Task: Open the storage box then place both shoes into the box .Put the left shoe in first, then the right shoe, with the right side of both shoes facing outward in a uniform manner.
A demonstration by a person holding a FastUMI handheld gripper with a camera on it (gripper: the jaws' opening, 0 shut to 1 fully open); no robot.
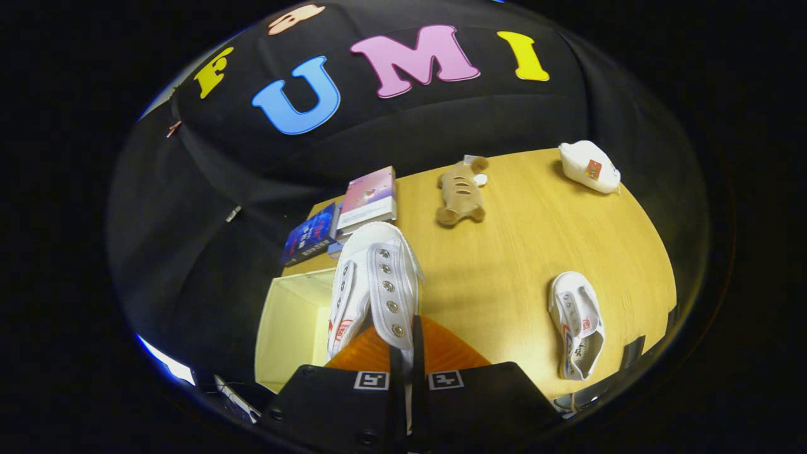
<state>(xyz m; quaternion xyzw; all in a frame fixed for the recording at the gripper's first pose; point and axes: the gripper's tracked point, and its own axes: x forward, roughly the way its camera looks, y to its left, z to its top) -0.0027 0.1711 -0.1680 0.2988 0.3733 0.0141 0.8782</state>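
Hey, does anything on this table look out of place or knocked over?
Nothing is spilled or damaged. The gripper is shut on one shoe, held above the open box. The other shoe lies alone on the table. A plush toy lies on its back beside the books.

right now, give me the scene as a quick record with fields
gripper: gripper shut on a white shoe, gripping its eyelet flap
held shoe: hanging over the open storage box
other shoe: second white shoe lying on the wooden table
books: stack of books beyond the box
toy: brown plush toy mid-table
far corner: white pouch
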